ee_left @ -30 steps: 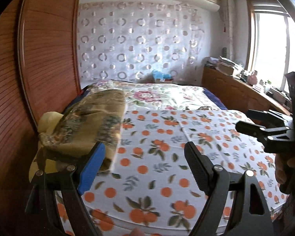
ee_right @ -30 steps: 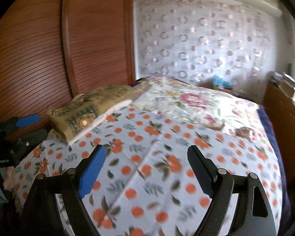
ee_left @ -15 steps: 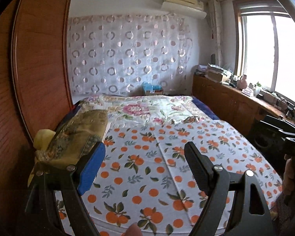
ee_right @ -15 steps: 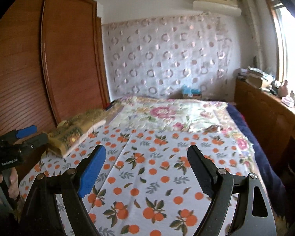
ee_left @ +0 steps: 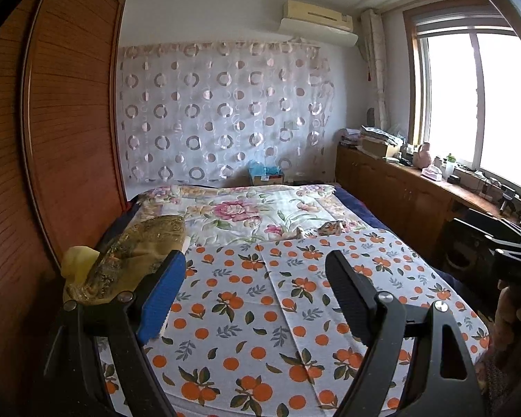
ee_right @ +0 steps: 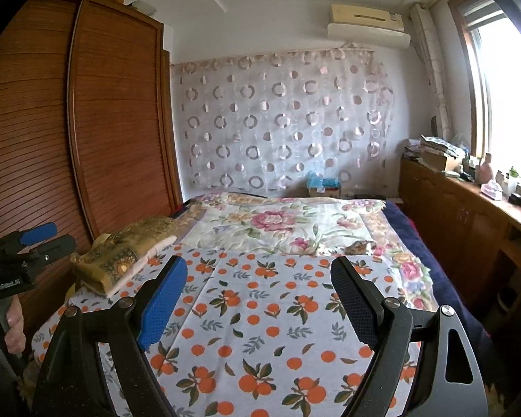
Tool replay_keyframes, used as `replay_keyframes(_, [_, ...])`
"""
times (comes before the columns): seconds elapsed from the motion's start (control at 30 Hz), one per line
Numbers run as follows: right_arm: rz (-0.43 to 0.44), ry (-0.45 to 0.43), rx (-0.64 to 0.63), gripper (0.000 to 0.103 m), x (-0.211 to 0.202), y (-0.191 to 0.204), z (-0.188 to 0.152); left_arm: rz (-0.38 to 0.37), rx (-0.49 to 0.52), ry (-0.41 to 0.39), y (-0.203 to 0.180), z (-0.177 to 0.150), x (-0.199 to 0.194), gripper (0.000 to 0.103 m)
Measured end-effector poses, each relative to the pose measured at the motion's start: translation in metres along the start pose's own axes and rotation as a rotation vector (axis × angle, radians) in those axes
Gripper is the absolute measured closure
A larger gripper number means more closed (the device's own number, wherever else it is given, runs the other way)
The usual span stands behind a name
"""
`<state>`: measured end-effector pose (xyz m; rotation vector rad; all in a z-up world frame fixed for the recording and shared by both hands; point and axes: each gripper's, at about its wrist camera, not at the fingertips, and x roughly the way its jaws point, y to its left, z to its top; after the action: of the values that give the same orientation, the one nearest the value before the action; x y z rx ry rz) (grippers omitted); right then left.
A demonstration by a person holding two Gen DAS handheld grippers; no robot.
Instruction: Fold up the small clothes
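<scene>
A folded pile of olive-gold patterned clothes (ee_left: pixel 139 253) (ee_right: pixel 121 257) lies on the bed's left edge beside the wardrobe, a yellow piece (ee_left: pixel 78 264) showing under it. A small brown patterned piece (ee_left: pixel 331 226) (ee_right: pixel 359 246) lies further back on the floral blanket. My left gripper (ee_left: pixel 255 260) hangs open above the orange-print cloth (ee_left: pixel 246 312), with nothing between its fingers. My right gripper (ee_right: pixel 258 262) is open and empty over the same cloth (ee_right: pixel 260 312). Each gripper also appears at the edge of the other's view: the right gripper (ee_left: pixel 482 234) and the left gripper (ee_right: pixel 48 238), each held by a hand.
A wooden slatted wardrobe (ee_left: pixel 59 146) runs close along the bed's left side. A floral blanket (ee_right: pixel 281 222) covers the far half of the bed. A low wooden cabinet (ee_right: pixel 469 215) with clutter stands under the window on the right. A curtain hangs behind the bed.
Both grippers have pulled back and risen from the bed, so the clothes pile looks smaller and further off. The right gripper has swung to the right. Both stay open and empty.
</scene>
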<state>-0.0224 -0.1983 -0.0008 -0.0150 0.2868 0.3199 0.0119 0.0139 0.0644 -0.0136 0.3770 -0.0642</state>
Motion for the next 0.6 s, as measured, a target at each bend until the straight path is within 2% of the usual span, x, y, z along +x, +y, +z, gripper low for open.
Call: replay_keyframes(0.6, [-0.003,0.005,0.004,0.017,0.003,-0.0084,0.007,0.013,-0.003,0.0,0.004,-0.0027,-0.0006,0.02])
